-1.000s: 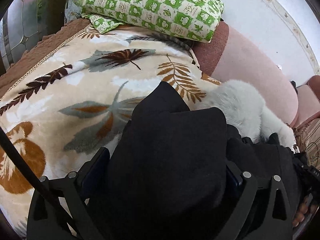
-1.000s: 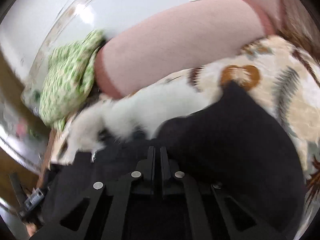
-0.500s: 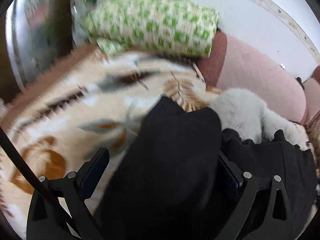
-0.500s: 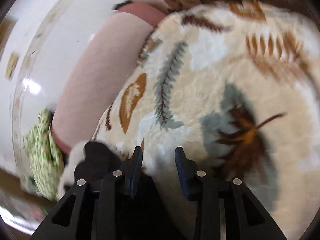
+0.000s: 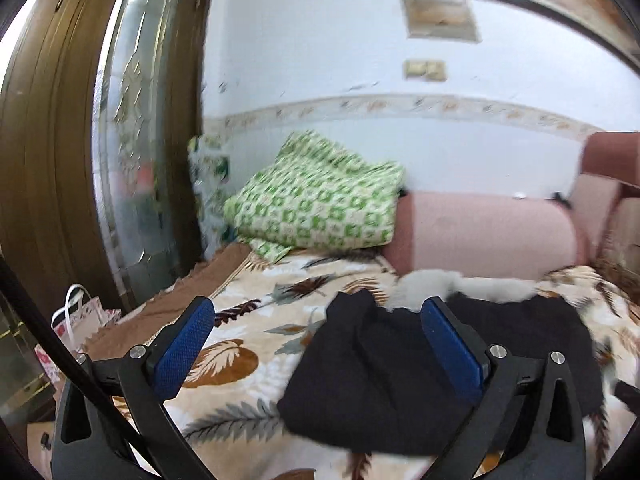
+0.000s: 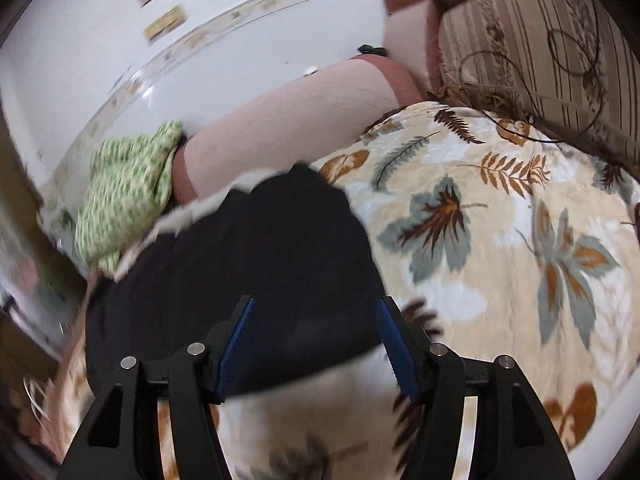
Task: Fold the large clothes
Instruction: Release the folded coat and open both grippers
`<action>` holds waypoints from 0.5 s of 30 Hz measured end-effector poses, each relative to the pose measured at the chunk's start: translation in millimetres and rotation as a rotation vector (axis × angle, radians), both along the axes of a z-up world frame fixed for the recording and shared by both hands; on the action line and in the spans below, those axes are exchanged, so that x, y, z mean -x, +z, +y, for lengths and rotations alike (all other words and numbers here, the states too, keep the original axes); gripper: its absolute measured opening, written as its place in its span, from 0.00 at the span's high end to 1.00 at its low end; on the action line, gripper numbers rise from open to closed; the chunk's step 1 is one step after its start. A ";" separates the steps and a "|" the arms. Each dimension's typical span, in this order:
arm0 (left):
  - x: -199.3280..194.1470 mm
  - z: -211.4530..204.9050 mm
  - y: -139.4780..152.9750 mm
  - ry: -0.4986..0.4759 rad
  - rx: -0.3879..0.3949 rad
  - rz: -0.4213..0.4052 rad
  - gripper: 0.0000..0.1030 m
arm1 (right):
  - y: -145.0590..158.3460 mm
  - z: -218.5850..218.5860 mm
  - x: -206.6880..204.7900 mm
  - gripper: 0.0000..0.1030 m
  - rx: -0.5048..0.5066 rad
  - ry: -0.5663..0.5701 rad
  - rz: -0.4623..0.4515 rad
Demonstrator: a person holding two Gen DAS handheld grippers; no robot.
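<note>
A black garment with a white fur collar lies folded on a leaf-patterned blanket. My left gripper is open and empty, raised back from the garment's left part. In the right wrist view the same black garment lies ahead, its fur collar at the far edge. My right gripper is open and empty, above the garment's near edge.
A green checked pillow and a pink bolster lie at the back by the white wall. A wooden mirrored wardrobe stands left, with a gift bag below. A striped cushion with a thin cable sits at the right.
Both grippers let go of the black garment, opened and pulled back and up. The garment now lies folded on the blanket.
</note>
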State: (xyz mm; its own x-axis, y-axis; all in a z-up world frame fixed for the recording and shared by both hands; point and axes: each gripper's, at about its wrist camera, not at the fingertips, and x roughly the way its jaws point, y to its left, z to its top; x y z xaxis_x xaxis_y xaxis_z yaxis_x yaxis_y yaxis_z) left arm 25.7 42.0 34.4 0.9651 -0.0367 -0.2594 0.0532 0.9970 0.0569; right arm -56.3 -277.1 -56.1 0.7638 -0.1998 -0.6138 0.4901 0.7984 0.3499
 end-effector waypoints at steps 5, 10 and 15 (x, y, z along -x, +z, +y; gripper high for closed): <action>43.6 -6.0 -4.3 -0.185 0.059 0.120 0.00 | 0.3 44.2 16.5 0.33 0.132 0.036 0.008; 65.4 -14.9 -5.4 -0.219 0.070 0.140 0.00 | -2.2 71.9 23.6 0.31 -0.079 0.132 0.001; 86.5 -14.2 1.3 -0.191 0.049 0.090 0.00 | 20.9 99.9 30.2 0.30 0.019 0.187 -0.040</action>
